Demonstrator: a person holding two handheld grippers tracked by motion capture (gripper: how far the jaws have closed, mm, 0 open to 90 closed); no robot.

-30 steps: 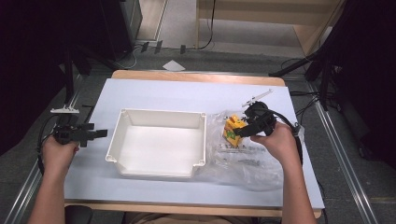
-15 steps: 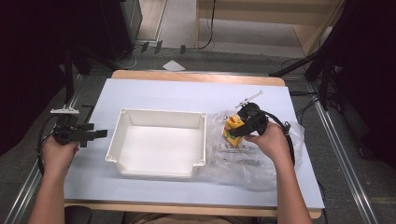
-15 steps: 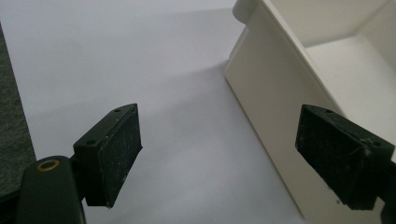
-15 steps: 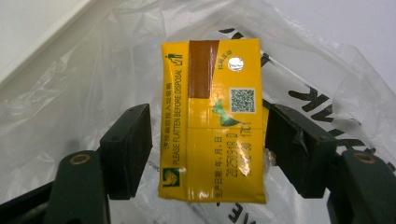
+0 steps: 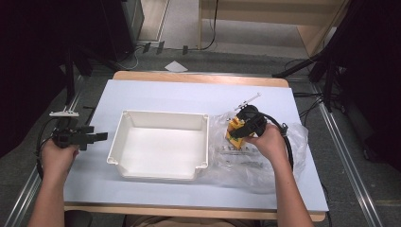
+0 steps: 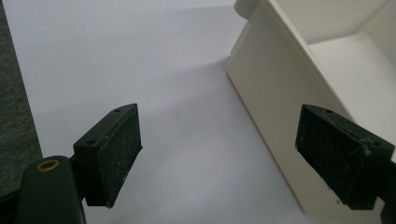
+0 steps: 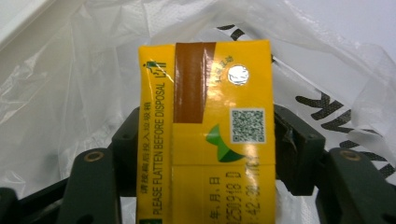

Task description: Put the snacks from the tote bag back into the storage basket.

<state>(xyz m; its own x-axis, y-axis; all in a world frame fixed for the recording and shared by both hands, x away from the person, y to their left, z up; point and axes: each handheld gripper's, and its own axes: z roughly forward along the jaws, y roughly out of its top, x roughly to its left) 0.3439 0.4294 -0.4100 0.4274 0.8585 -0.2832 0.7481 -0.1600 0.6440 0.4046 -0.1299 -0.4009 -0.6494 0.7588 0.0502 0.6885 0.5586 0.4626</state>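
A tray (image 5: 160,142) sits on the table (image 5: 189,94), a little left of the middle. Just to its right lies a plastic bag (image 5: 255,161), its edge touching the tray's right wall. A drink carton (image 5: 235,130) sits at the bag's left part, near the tray's far right corner, and the right tool (image 5: 239,134) is closed round its two sides, held over the bag. The left tool (image 5: 101,137) is on the other side, just left of the tray's left wall and apart from it, over the table's left edge, its jaws spread. A scrap of paper (image 5: 176,66) lies on the floor beyond the table's far edge.
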